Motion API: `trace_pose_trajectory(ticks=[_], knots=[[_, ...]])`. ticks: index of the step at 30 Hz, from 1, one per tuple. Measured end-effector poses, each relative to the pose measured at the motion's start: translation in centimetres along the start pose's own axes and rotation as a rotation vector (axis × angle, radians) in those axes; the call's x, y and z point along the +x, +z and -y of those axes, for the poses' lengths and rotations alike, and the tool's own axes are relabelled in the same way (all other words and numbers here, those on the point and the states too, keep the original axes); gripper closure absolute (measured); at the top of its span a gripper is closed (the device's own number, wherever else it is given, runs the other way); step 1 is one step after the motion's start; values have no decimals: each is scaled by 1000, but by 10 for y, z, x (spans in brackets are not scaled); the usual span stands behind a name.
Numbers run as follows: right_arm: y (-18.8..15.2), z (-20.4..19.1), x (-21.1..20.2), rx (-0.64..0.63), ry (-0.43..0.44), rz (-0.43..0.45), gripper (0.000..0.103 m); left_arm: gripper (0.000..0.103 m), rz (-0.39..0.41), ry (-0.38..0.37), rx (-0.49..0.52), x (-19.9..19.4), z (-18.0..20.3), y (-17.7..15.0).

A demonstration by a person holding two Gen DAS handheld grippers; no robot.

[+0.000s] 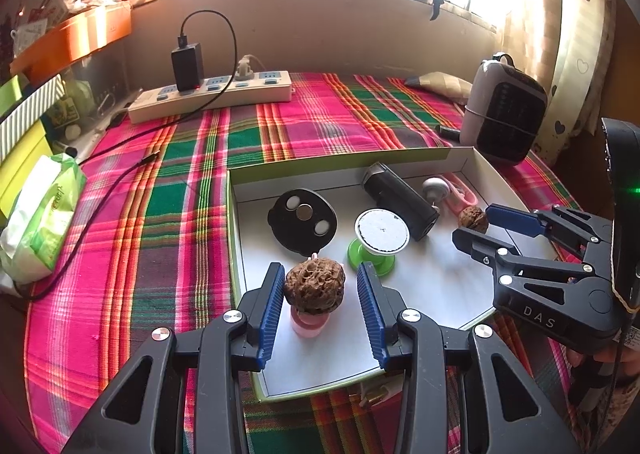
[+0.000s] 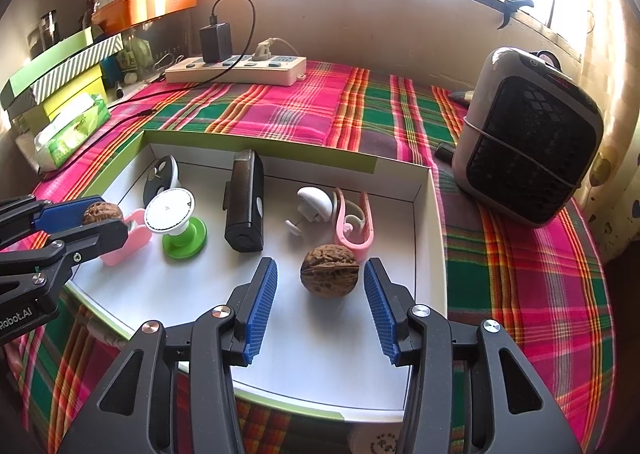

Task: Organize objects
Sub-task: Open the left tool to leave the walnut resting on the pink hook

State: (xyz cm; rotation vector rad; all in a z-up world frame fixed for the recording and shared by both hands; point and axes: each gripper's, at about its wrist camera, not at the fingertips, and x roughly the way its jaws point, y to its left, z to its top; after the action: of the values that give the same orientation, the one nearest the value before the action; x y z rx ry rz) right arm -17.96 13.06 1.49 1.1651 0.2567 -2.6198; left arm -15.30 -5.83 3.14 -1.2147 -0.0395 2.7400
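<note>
Two walnuts sit in the white box (image 2: 430, 214) on the plaid tabletop (image 2: 312, 102). The left tongs (image 1: 318, 296) are spread wide, and the rough walnut (image 1: 315, 285) rests on a small pink thing (image 1: 307, 324) right between the blue pads. It sits closer to the left pad; whether it touches cannot be told.

The right tongs (image 2: 320, 306) are spread too, and the smooth walnut (image 2: 329, 270) lies on the box floor between the pads, nearer the right one, with gaps on both sides. Its seam runs side to side.

Both tongs point down at a slant. Each walnut is nearest its own tongs.
</note>
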Motion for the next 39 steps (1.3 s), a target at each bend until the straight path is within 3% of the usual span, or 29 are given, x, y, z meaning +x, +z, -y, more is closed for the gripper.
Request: trace_pose_trajectory(ticks=[39], knots=[[-17, 1, -44, 36, -2, 66, 56, 67, 62, 17, -17, -39, -3, -13]])
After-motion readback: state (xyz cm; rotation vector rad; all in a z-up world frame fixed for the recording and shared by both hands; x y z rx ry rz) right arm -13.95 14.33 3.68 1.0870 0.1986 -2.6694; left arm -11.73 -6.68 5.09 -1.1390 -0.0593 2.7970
